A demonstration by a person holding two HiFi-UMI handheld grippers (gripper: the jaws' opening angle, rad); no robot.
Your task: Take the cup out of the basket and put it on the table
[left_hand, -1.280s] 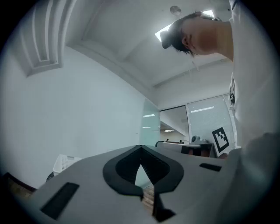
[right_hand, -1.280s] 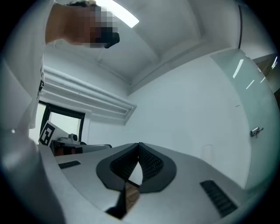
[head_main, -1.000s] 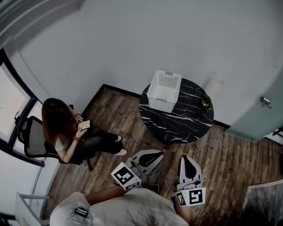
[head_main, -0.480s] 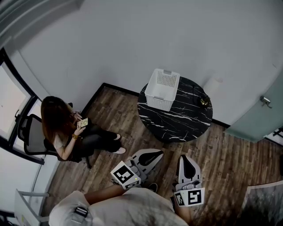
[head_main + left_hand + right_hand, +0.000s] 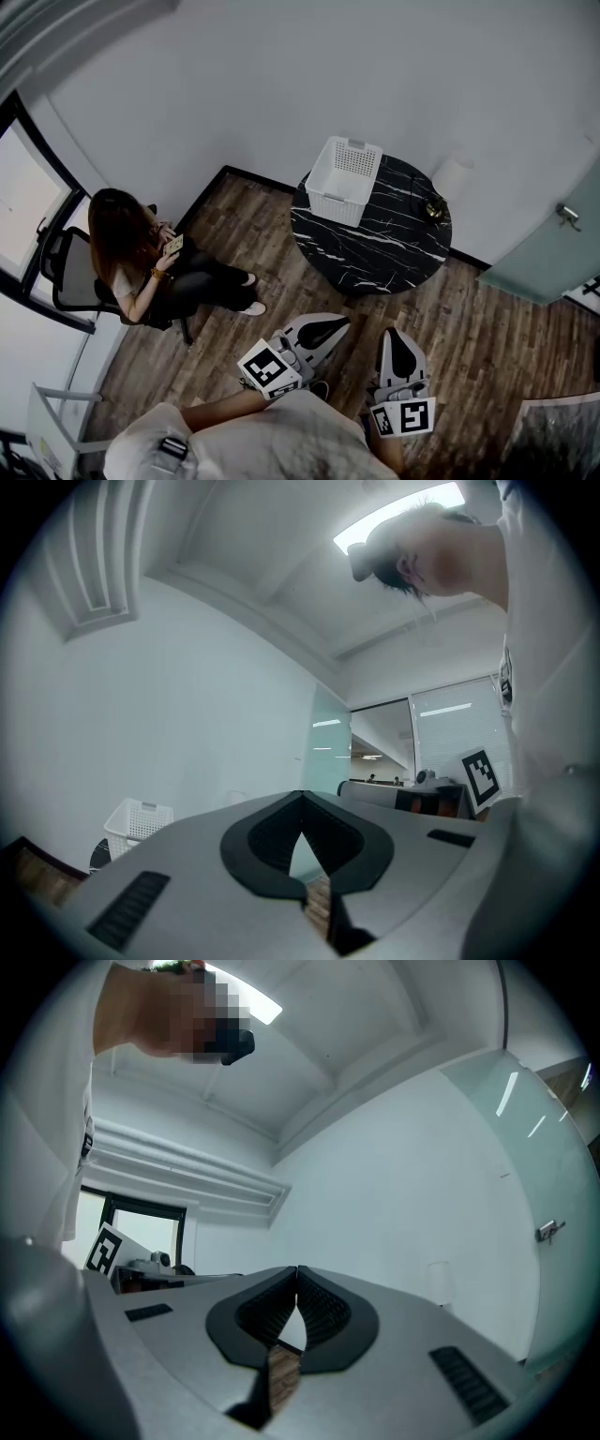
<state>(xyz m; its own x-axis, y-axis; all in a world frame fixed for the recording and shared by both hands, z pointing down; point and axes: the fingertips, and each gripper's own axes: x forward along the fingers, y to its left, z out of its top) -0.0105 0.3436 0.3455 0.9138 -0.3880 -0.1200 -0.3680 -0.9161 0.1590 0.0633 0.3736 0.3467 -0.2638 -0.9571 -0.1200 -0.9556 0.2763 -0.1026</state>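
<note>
A white perforated basket [image 5: 344, 180] stands at the far left edge of a round black marble table [image 5: 375, 246]. What is inside the basket is hidden; no cup shows. Both grippers are held low near my body, well short of the table. My left gripper [image 5: 337, 324] is shut with nothing in it, its tips touching. My right gripper [image 5: 394, 334] is shut too and holds nothing. In the left gripper view the basket [image 5: 137, 822] shows small at the lower left, beyond the shut left gripper [image 5: 302, 797]. The right gripper view shows the shut right gripper [image 5: 297, 1272] against a white wall.
A small dark and brass object [image 5: 433, 208] sits at the table's far right edge. A person [image 5: 141, 267] sits on an office chair [image 5: 66, 286] at the left, holding a phone. Wooden floor [image 5: 487, 347] lies between me and the table. A glass door [image 5: 553, 248] is at the right.
The head view has shifted slightly, so the table and basket sit a little higher in the frame. Both grippers stay shut in about the same place.
</note>
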